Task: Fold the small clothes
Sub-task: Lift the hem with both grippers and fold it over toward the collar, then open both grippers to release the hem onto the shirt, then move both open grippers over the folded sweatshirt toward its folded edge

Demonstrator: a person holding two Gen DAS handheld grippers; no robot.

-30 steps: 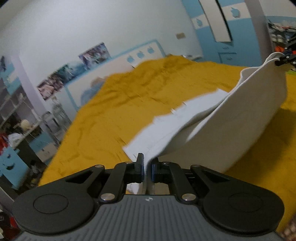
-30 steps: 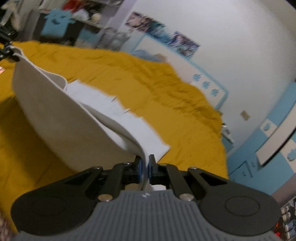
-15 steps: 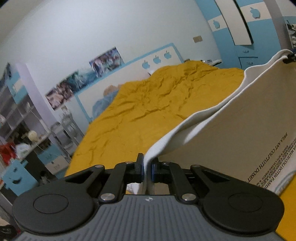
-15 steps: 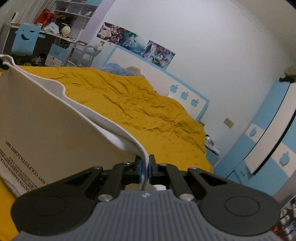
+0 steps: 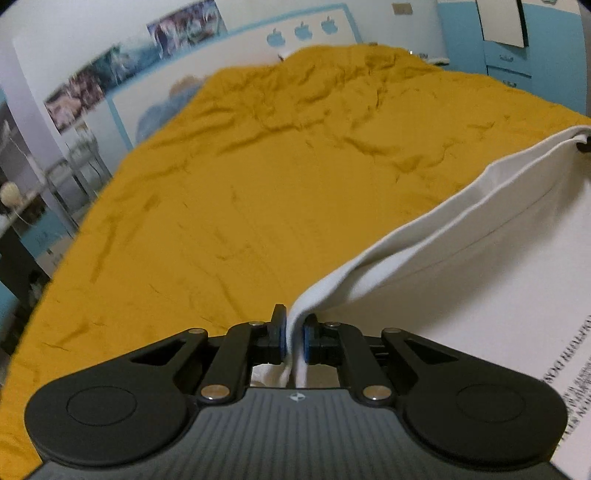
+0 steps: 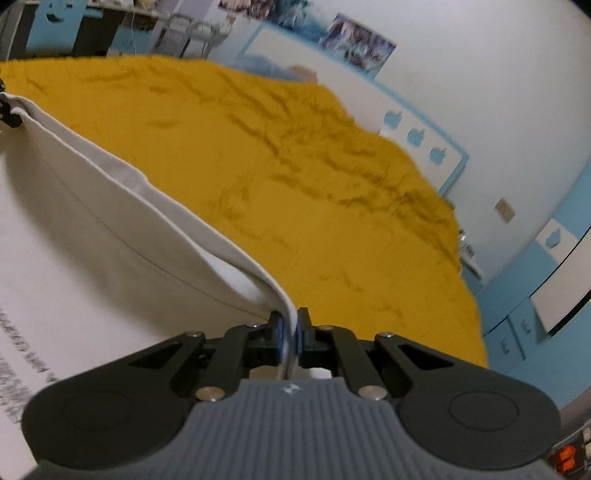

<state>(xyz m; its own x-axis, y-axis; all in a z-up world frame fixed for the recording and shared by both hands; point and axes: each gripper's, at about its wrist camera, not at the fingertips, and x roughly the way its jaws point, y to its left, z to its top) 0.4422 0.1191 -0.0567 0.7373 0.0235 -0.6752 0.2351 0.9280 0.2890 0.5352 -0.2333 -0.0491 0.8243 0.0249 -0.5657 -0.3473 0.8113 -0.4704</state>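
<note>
A white garment (image 5: pixel 461 295) with black printed lettering hangs stretched between my two grippers over the yellow bed cover (image 5: pixel 258 184). My left gripper (image 5: pixel 293 332) has one doubled corner of it between its pads, and its jaws are just beginning to open. In the right wrist view, the right gripper (image 6: pixel 290 328) is shut tight on the other corner of the garment (image 6: pixel 92 258). Each gripper's tip shows at the far edge of the other's view: the right gripper (image 5: pixel 585 146) and the left gripper (image 6: pixel 7 114). The garment's lower part is out of frame.
The wrinkled yellow cover (image 6: pixel 295 166) spreads across the whole bed ahead. A white headboard (image 5: pixel 314 33) with blue apple shapes stands at the far end. Blue cabinets (image 6: pixel 535 295) line one side, and shelves and a cluttered desk (image 5: pixel 22 206) the other.
Both grippers swung forward and dropped toward the bed with the garment. The lifted, billowing cloth now hangs taut and low between them. The left pads stand slightly further apart.
</note>
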